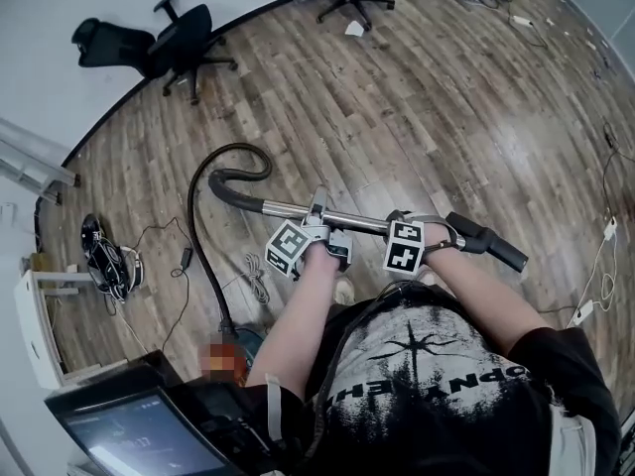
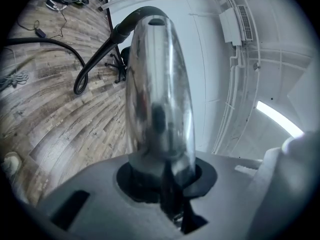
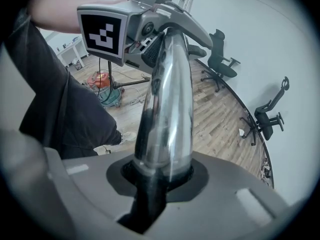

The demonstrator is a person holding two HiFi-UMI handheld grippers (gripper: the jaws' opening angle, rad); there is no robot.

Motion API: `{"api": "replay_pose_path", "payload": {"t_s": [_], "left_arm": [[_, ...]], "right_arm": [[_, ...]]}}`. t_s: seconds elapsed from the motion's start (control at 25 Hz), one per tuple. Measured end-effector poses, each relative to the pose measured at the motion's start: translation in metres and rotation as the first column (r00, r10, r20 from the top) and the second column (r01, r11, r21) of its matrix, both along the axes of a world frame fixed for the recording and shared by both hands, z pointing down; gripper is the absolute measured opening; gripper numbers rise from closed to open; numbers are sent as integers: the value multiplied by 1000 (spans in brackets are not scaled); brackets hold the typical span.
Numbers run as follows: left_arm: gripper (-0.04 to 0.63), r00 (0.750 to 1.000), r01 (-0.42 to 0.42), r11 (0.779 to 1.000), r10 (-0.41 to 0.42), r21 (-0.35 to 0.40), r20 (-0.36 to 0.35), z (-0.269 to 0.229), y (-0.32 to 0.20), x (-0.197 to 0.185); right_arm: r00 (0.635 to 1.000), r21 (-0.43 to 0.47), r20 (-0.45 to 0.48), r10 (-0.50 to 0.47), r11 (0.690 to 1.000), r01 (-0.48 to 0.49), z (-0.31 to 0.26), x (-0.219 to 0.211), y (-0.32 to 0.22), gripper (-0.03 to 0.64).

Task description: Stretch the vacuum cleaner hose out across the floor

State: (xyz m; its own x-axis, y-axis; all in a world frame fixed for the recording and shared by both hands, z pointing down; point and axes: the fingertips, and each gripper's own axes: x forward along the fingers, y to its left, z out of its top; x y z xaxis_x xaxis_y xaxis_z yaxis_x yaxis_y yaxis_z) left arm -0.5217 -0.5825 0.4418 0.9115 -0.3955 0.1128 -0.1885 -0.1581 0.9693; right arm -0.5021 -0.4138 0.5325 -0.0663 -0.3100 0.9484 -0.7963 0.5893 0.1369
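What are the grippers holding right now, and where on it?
Both clamp the vacuum's chrome tube: left gripper on the hose side, right gripper beside the black handle.

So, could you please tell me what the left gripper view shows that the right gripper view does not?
Only the left gripper view: the black hose joining the far end of the metal tube and looping over the wood floor, plus a lit ceiling light. Only the right gripper view: the left claw seen from outside, the person's leg and the red vacuum cleaner body. Both: the metal tube, clamped in that view's own claw, and the wood floor.
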Motion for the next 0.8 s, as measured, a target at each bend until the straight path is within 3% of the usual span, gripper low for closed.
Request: {"api": "replay_pose_path", "payload": {"t_s": [0.44, 0.8], "left_arm": [[63, 1000, 18, 1000, -18, 20, 8, -2, 115, 132], [61, 998, -23, 999, 22, 24, 51, 8, 139, 183]], "right_arm": [[1000, 23, -1, -16, 1000, 16, 1, 135, 113, 86], [999, 30, 42, 26, 999, -27, 14, 175, 136, 86]]}}
